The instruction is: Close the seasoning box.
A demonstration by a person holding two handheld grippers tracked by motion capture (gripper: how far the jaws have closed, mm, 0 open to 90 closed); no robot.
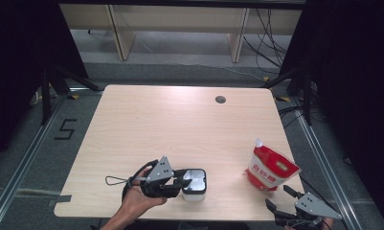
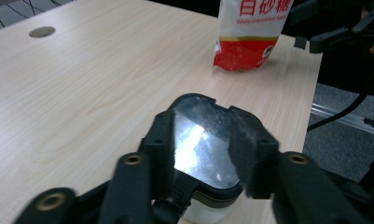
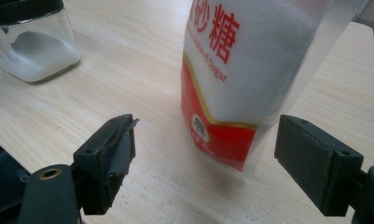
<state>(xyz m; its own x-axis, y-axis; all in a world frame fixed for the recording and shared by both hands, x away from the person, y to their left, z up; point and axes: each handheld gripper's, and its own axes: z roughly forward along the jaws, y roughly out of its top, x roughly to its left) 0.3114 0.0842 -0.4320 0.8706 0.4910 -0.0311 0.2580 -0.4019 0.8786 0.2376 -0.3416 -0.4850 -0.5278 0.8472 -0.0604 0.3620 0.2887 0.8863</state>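
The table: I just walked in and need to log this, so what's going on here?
A person works two handheld grippers at a wooden table. The left gripper has its fingers closed on the black lid of a small jar with white powder inside. The right gripper is open, its fingers either side of an upright red-and-white sugar bag but just short of it. The bag isn't gripped yet.

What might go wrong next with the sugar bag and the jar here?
The sugar bag stands tilted near the table edge; the open right gripper closing low on it could tip it off. The left gripper grips the jar by its lid only, so lifting might pop it and spill sugar.
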